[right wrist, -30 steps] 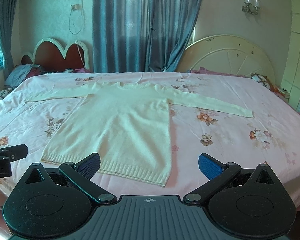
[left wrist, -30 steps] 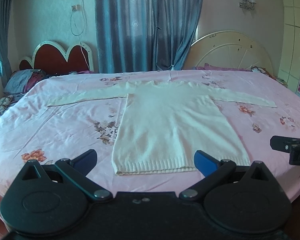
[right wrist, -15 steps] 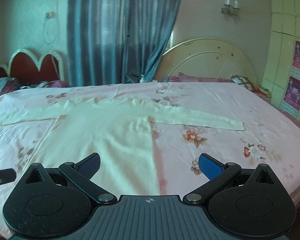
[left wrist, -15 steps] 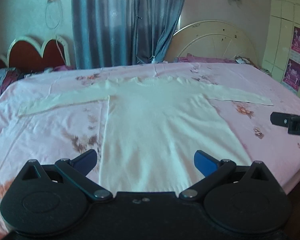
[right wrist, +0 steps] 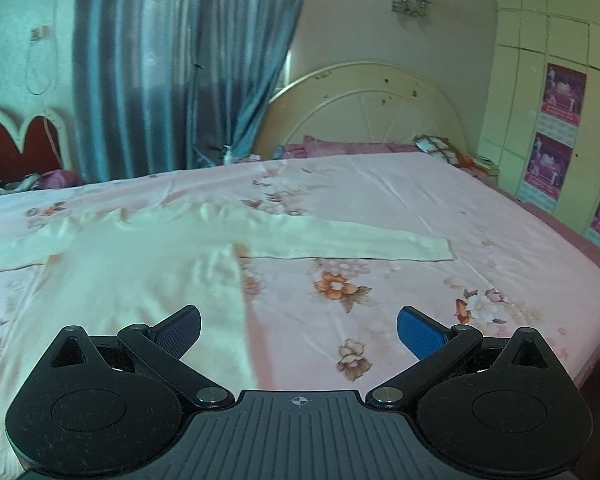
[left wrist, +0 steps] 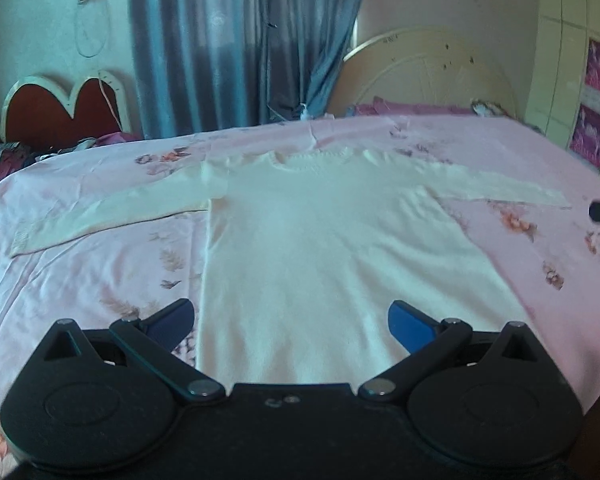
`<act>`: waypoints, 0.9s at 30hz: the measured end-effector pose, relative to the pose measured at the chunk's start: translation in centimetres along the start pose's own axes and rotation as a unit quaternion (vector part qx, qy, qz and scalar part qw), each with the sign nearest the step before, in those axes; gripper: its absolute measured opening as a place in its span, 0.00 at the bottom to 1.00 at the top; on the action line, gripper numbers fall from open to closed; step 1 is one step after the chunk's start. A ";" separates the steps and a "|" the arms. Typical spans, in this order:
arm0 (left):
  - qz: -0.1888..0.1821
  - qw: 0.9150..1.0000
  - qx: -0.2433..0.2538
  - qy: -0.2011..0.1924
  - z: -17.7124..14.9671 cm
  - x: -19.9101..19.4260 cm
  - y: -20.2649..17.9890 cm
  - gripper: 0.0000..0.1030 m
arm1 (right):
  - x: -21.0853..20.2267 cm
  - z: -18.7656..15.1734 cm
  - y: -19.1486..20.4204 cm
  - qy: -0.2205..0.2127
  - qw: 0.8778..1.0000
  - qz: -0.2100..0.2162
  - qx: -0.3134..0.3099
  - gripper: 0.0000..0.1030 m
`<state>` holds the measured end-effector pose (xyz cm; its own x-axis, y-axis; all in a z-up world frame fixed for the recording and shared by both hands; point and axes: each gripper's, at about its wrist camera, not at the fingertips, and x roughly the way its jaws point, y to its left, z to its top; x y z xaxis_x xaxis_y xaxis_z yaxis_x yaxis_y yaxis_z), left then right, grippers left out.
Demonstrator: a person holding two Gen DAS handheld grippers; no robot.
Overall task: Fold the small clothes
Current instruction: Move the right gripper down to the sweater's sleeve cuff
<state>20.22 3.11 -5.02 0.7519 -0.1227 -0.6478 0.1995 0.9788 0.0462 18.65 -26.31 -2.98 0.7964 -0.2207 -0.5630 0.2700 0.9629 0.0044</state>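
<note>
Nothing folded yet: sweater (left wrist: pixel 324 248) flat on bed (right wrist: pixel 480 216), seemingly untouched; left tongs (left wrist: pixel 292 322), right tongs (right wrist: pixel 299 326) gaping, empty.

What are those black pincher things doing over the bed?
A person is holding two black grippers, one in each hand, to fold a cream long-sleeved knitted sweater. The sweater lies flat on the pink flowered bedsheet with both sleeves spread out sideways. The left gripper is open above the sweater's lower part, and the right gripper is open by the sweater's right edge. Neither one has grabbed anything, so no fold is made.
</note>
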 end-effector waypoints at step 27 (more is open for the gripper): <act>0.021 1.000 -0.020 -0.006 10.5 16.7 -7.8 0.91 | 23.3 4.7 -19.6 0.018 0.979 -0.042 0.200 0.66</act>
<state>37.80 -8.28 -8.19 0.7666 -0.0827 -0.6368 0.1425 0.9889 0.0431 34.45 -51.03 -12.33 0.7447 -0.2835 -0.6041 0.5290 0.8027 0.2755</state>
